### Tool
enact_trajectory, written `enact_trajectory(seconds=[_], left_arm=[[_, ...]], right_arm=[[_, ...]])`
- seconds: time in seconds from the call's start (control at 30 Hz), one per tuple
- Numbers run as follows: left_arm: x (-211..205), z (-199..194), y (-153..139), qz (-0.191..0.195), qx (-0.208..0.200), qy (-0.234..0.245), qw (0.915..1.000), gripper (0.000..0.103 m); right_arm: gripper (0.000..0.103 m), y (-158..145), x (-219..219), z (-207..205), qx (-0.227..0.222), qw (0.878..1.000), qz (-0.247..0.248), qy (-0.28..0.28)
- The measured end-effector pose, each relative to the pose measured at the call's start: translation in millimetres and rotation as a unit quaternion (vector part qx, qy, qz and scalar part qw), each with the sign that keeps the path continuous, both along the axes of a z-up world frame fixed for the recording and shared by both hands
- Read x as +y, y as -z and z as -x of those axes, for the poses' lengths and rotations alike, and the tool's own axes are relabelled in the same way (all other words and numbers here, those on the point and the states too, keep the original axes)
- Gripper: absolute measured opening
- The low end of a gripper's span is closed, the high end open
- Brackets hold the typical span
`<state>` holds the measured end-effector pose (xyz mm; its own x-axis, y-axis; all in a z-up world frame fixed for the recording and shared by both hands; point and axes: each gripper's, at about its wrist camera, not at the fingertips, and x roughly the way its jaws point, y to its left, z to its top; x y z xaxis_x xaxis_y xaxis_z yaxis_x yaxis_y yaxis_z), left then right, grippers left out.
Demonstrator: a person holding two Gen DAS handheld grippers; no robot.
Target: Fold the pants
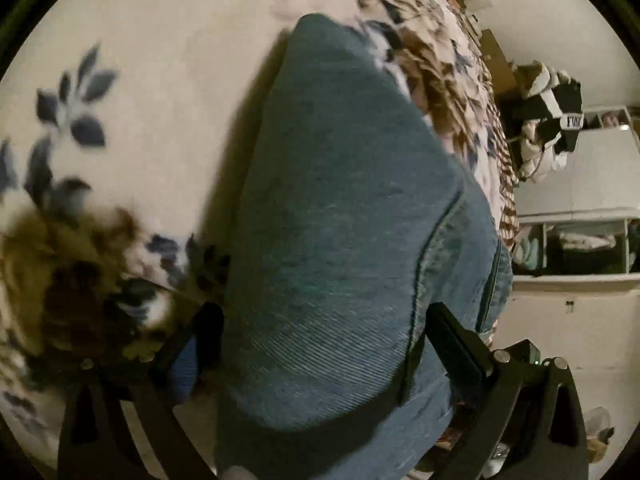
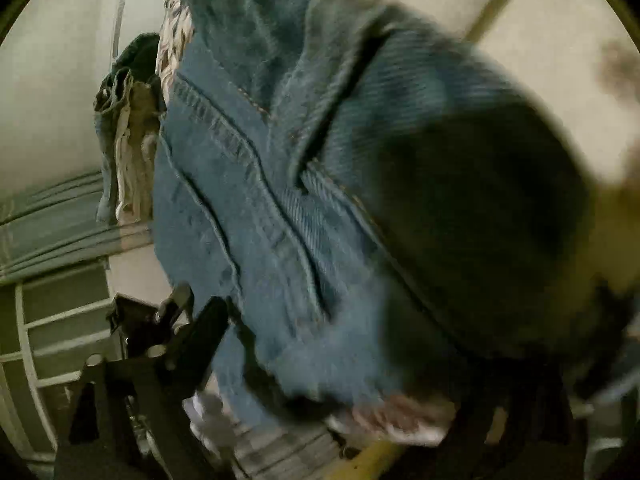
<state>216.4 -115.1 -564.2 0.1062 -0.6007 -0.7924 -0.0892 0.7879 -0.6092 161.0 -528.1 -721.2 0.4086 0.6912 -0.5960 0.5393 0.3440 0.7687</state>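
Observation:
The blue denim pants [image 1: 340, 220] fill the middle of the left wrist view, hanging over a floral blanket [image 1: 140, 80]. My left gripper [image 1: 324, 332] has its two black fingers on either side of the denim and is shut on it. In the right wrist view the pants [image 2: 260, 200] show seams and a waistband close to the lens. My right gripper [image 2: 360, 360] is shut on the denim; its left finger [image 2: 200, 340] shows, the right one is hidden behind dark, blurred cloth.
White shelving with folded clothes [image 1: 580, 244] and a black-and-white garment [image 1: 552, 120] stand at the right of the left wrist view. Other clothes [image 2: 124, 132] hang at the left of the right wrist view, above a white rack [image 2: 52, 320].

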Motion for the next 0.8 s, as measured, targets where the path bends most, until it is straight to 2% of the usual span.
enact_trajectory(seconds=[0.13,0.2,0.27,0.33,0.37,0.4,0.43,0.47,0.5,0.53,0.6,0.7,0.8], left_arm=[[3.9,-3.5,2.3,0.01,0.001,0.011,0.9999,0.103],[2.2,-5.7,2.0,0.011,0.001,0.017,0.9998,0.103],[1.3,-8.8,5.4,0.017,0.011,0.017,0.9997,0.103],[-1.3,-9.3,8.7,0.015,0.012,0.019,0.9996,0.103],[-2.0,-9.5,8.3,0.012,0.011,0.023,0.9996,0.103],[-2.7,-9.5,7.1,0.01,0.011,0.025,0.9996,0.103],[-2.9,-8.8,5.3,0.01,0.01,0.027,0.9995,0.102],[-2.6,-7.6,2.3,0.013,0.005,0.029,0.9995,0.096],[-2.4,-6.2,-2.0,0.021,-0.005,0.031,0.9993,0.082],[-2.9,-4.8,-4.8,0.023,-0.012,0.033,0.9991,0.078],[-0.2,-0.8,-11.3,0.034,-0.021,0.033,0.9987,0.065],[5.0,2.4,-21.6,0.044,-0.027,0.031,0.9982,0.054],[5.8,5.0,-41.3,0.039,-0.04,0.036,0.9978,0.049]], right_arm=[[0.078,-23.6,-5.1,-4.5,-0.053,0.995,-0.028,0.074],[0.078,-48.2,-2.3,-14.3,-0.092,0.994,0.0,0.052],[0.078,-46.0,4.3,-26.6,-0.087,0.996,0.026,0.015],[0.077,-20.3,7.2,-35.2,-0.047,0.999,0.026,-0.002],[0.074,-8.4,6.7,-35.5,-0.032,0.999,0.021,-0.001],[0.062,-2.8,5.7,-34.0,-0.028,0.999,0.015,0.004],[0.057,0.6,4.9,-30.6,-0.031,0.999,0.004,0.013],[0.054,-1.1,4.8,-27.4,-0.036,0.999,0.003,0.018],[0.048,-6.5,6.8,-24.3,-0.042,0.999,0.012,0.017],[0.043,-13.1,9.4,-21.3,-0.045,0.999,0.021,0.019],[0.039,-23.1,14.0,-16.9,-0.045,0.998,0.029,0.027],[0.036,-40.7,21.7,-14.3,-0.048,0.997,0.048,0.024],[0.034,-61.6,24.6,-12.3,-0.058,0.997,0.053,0.017]])
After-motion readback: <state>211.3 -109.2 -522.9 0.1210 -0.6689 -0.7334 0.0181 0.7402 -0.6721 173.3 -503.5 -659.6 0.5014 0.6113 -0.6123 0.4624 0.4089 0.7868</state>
